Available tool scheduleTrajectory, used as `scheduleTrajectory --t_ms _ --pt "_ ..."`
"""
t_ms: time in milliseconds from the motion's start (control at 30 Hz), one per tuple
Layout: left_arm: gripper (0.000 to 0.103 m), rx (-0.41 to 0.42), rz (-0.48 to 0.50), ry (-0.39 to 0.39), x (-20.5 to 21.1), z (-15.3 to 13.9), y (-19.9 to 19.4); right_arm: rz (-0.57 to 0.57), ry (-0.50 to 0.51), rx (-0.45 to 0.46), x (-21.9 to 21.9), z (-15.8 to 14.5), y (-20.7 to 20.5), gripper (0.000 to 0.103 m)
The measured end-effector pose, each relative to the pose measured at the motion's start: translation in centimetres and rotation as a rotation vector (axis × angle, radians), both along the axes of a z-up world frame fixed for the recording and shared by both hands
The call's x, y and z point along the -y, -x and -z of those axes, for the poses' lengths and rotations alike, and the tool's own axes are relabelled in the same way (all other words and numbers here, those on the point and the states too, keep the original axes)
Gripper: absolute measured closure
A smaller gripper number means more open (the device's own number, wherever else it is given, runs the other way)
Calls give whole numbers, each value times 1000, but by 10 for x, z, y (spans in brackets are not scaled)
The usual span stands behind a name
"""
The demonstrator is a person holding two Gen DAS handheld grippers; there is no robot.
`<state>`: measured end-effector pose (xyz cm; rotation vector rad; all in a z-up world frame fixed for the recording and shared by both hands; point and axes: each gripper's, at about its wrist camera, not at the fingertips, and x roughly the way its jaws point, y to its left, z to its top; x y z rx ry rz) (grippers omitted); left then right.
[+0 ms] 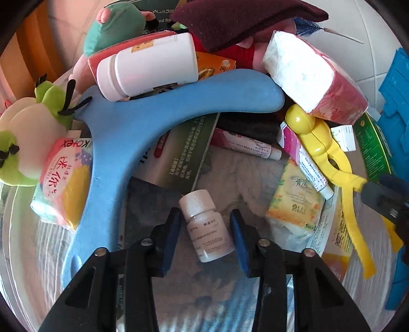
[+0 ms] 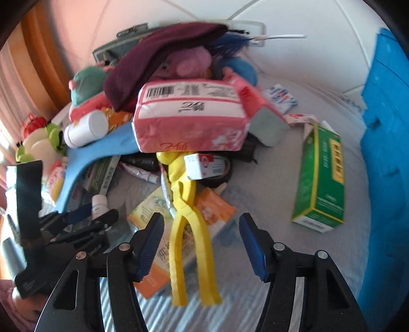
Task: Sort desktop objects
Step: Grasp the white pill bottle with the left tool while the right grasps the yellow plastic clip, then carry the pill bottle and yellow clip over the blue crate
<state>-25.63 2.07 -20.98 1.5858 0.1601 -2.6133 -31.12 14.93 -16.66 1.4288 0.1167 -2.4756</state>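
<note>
A small white pill bottle (image 1: 205, 224) lies on the cloth between the open jaws of my left gripper (image 1: 205, 229), with gaps on both sides. It also shows in the right wrist view (image 2: 99, 204), by the left gripper (image 2: 87, 217). My right gripper (image 2: 202, 242) is open and empty, its jaws on either side of the handles of yellow tongs (image 2: 190, 229). The tongs (image 1: 329, 158) lie at the right in the left wrist view, where the right gripper's fingertip (image 1: 378, 194) touches or hovers over them.
A heap of objects fills the back: a blue foam boomerang shape (image 1: 143, 138), a large white bottle (image 1: 150, 66), pink tissue packs (image 2: 191, 117), plush toys (image 1: 33, 143), a maroon cloth (image 1: 237, 20). A green box (image 2: 319, 181) lies right. A blue crate (image 2: 386, 127) borders the right edge.
</note>
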Motion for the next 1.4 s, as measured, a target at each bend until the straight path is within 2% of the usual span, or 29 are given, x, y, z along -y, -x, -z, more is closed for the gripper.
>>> scheduleTrajectory --t_ms 100,133,167,233,300,367,467,667,800,900,933,967,1167,1267,1400 --pt "73 -18 23 0 4 -1 -8 -21 -52 23 13 17 11 44" --pt "75 -26 30 -4 6 -1 -12 -25 -72 32 17 23 14 52" --pt "75 -32 32 -15 8 -2 -15 -25 -93 42 19 29 16 67" --pt "75 -42 32 -55 14 -4 -22 -37 -98 40 20 32 15 69" --pt "75 -46 29 -87 17 -6 -28 -50 -82 53 17 31 9 76" --pt "75 -39 45 -114 17 -8 -36 -55 -51 75 10 30 -1 91" --pt "75 -34 81 -157 10 -9 -52 -48 -24 103 -5 30 -21 91" --pt "75 2 114 -112 -7 1 -58 -29 23 151 -33 31 -52 91" --pt "75 4 133 -78 -12 0 -62 -13 40 146 -35 32 -48 82" --pt "76 -7 133 -101 -10 -5 -69 -12 40 132 -27 33 -33 81" --pt "76 -16 130 -99 -10 -8 -72 -15 38 128 -25 34 -31 84" --pt "76 -29 132 -97 -10 -13 -75 -17 37 120 -24 32 -32 87" --pt "76 -139 152 -93 -14 -56 -98 -36 80 72 -23 10 -44 87" --pt "76 -199 159 -86 -21 -86 -84 -41 97 24 -25 -11 -59 87" --pt "76 -277 174 -77 -37 -117 -96 -47 122 -59 -26 -50 -87 87"
